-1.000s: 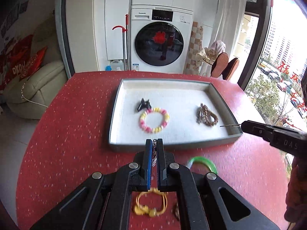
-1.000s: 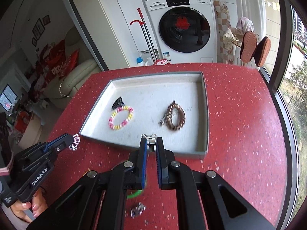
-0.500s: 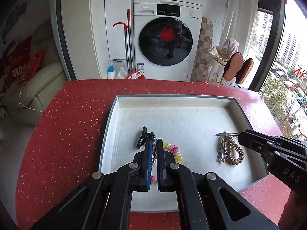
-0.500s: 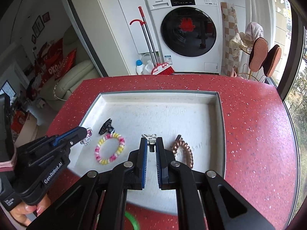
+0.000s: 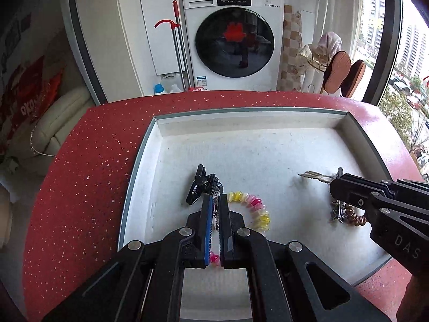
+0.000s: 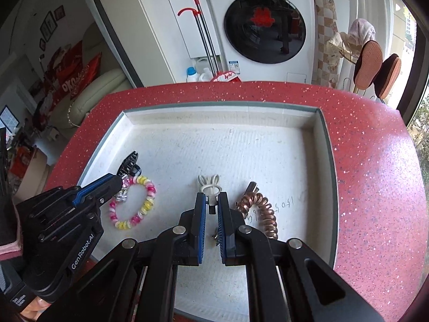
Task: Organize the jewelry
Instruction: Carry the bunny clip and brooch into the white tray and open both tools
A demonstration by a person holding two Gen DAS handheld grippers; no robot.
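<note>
left wrist view: left claw at lower centre, clenched on a small silvery chain trinket pinched between its blue pads, hanging above the white rectangular tray on the red speckled desk. just beyond lie a black hair claw clip and a pink-and-yellow beaded bracelet. judgement: the trinket is light, limp and snag-prone; let it go low.

right wrist view: right claw at centre, clenched on a white bunny-eared hair clip by its tail end, over the tray floor beside a copper spiral hair tie. judgement: the clip is stiff, light, slippery; the tail grip suits.
</note>
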